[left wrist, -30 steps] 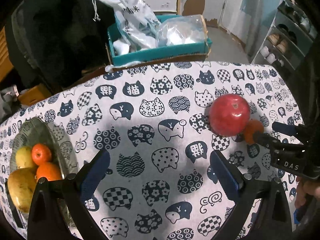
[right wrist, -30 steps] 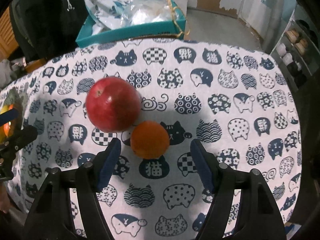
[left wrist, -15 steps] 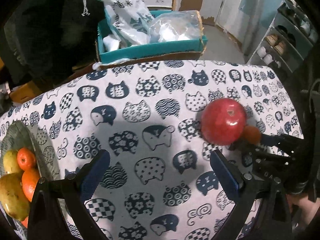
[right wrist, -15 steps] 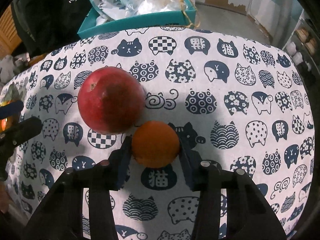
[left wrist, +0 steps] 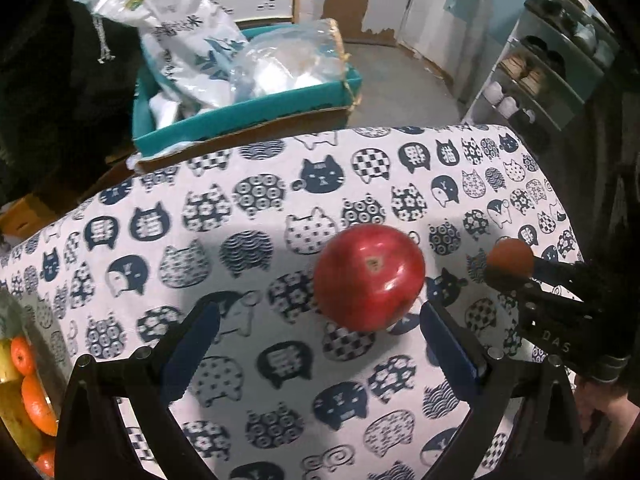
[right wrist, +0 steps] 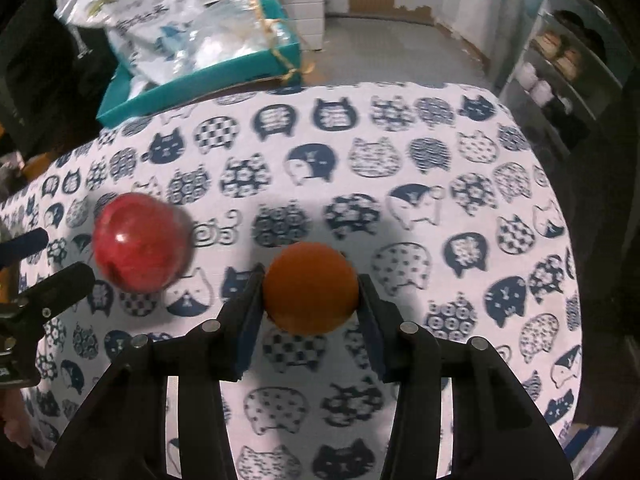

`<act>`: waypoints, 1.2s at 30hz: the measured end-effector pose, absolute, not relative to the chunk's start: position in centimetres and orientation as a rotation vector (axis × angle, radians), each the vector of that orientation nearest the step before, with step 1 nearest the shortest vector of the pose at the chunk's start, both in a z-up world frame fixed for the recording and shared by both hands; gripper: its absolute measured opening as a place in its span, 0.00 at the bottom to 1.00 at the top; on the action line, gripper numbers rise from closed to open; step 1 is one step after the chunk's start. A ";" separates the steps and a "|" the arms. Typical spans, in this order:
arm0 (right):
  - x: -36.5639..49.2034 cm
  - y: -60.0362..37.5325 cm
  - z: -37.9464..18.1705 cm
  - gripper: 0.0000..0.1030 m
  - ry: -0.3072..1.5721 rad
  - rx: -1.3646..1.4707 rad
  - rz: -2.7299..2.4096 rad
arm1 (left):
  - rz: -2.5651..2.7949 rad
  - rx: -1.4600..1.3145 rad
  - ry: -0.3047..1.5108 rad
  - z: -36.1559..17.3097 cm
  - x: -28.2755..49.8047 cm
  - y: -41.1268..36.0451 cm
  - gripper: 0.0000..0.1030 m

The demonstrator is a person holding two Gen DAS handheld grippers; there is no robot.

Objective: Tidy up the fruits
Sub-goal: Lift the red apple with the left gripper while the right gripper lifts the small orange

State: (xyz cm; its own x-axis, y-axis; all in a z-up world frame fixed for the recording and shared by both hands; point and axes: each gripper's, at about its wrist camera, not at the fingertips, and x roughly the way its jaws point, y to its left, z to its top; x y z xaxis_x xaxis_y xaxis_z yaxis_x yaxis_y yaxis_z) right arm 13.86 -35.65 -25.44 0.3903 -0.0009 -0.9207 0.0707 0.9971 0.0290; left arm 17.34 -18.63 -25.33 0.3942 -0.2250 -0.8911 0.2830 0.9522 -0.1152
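A small orange (right wrist: 311, 288) sits between the blue pads of my right gripper (right wrist: 311, 294), which is shut on it just above the cat-print tablecloth (right wrist: 400, 184). From the left wrist view the same orange (left wrist: 510, 258) shows at the tip of the right gripper (left wrist: 516, 270). A big red apple (left wrist: 370, 276) rests on the cloth, left of the orange (right wrist: 138, 242). My left gripper (left wrist: 320, 336) is open, and the apple lies just ahead of its right finger. A bowl of fruit (left wrist: 24, 384) with oranges and yellow-green fruit sits at the left edge.
A teal box (left wrist: 248, 108) full of plastic bags stands behind the table's far edge. Shelves with shoes (left wrist: 532, 76) line the right wall. A hand (left wrist: 600, 404) holds the right gripper at the lower right. The table edge drops off on the right.
My right gripper closed on the orange and carried it to the right, away from the apple. My left gripper moved right, so the apple now lies near its right finger and the bowl slid to the frame edge.
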 end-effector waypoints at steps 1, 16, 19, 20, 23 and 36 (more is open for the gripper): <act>13.7 -36.0 -25.4 0.43 1.168 0.074 -0.052 | -0.320 0.059 1.127 -25.5 17.5 -19.1 0.98; 13.5 -37.7 -26.0 0.43 1.176 0.119 -0.063 | -0.304 -0.080 1.220 -28.4 19.9 -21.1 0.98; 13.5 -37.6 -25.9 0.43 1.174 0.121 -0.060 | -0.308 -0.059 1.216 -28.6 20.0 -21.4 0.93; 13.5 -37.6 -25.9 0.43 1.173 0.120 -0.058 | -0.313 -0.056 1.219 -28.7 20.0 -21.5 0.86; 13.4 -37.6 -25.8 0.43 1.171 0.120 -0.055 | -0.345 -0.074 1.245 -29.2 20.0 -21.7 0.76; 12.9 -36.7 -24.2 0.43 1.138 0.107 -0.044 | -0.308 -0.034 1.190 -27.2 18.7 -20.5 0.76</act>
